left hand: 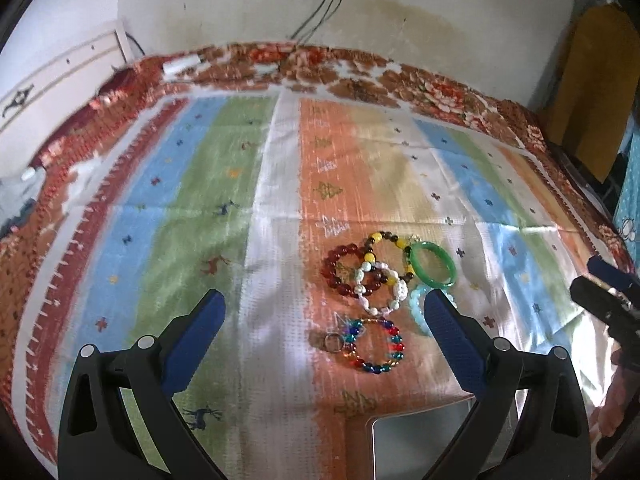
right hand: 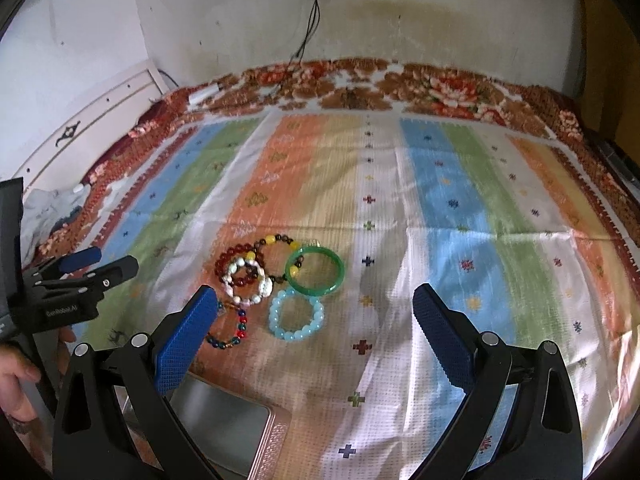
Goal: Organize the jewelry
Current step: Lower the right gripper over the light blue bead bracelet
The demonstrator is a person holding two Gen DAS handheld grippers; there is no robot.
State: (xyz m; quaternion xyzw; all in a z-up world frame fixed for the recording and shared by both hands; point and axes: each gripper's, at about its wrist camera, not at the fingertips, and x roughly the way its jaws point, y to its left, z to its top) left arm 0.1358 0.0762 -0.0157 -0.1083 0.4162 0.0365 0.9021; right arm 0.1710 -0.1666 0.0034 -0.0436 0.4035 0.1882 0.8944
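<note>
Both the left tool [left hand: 324, 312] and the right tool [right hand: 316, 308] hover spread wide, gripping nothing. The bracelets [right hand: 276, 280] lie clustered on the striped cloth [right hand: 440, 200] over the bed, just beyond a metal tin [right hand: 236, 432].

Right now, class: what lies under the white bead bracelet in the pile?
The white bead bracelet lies across the dark red bead bracelet and the yellow-and-brown bead bracelet. Parts of both are covered beneath it; striped cloth shows through its middle.
</note>
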